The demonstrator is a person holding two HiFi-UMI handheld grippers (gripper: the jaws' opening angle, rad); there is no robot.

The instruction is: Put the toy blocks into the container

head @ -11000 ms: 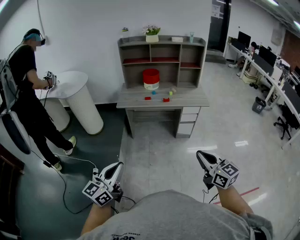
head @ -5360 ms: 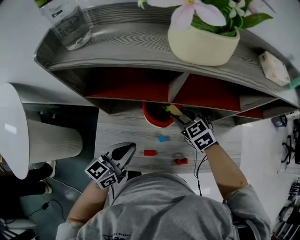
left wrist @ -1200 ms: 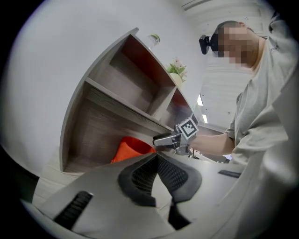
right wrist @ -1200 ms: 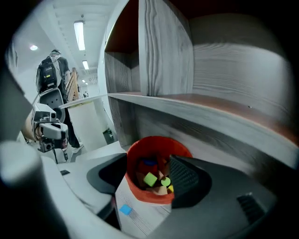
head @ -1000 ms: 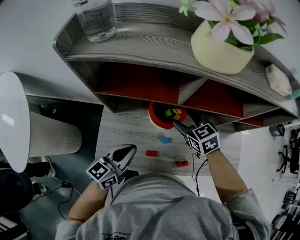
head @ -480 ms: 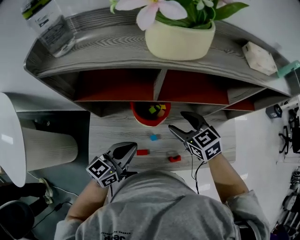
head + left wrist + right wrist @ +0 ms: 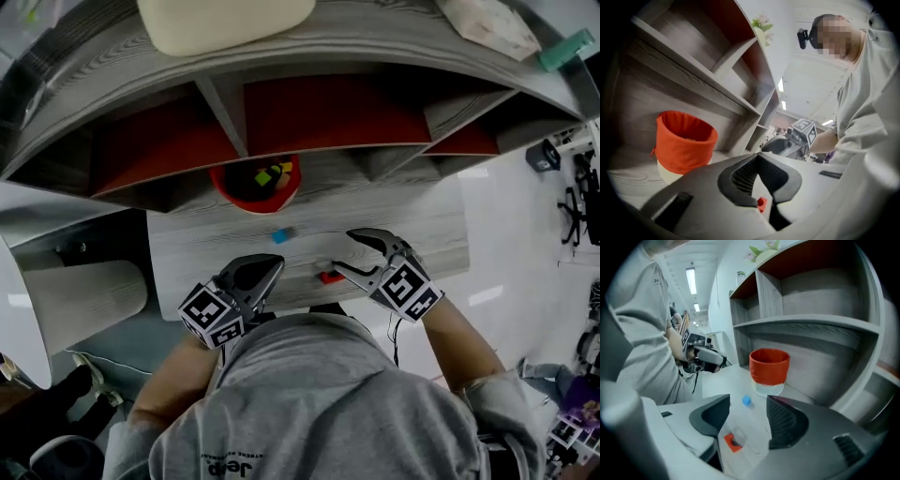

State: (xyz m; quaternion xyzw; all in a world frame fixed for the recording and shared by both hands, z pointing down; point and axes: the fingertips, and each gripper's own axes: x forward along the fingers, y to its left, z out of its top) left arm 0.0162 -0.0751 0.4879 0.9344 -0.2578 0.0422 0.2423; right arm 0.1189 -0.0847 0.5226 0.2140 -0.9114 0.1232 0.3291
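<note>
Although its jaws have just been closing a little, the right gripper is hanging open and empty. The red block is lying on the desk just ahead, in line with their gap, short of the container.

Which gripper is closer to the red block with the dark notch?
Right. The right gripper hovers over the notched red block, which shows between its jaws, untouched; they have just been closing. The left gripper is farther, off to the block's left.
</note>
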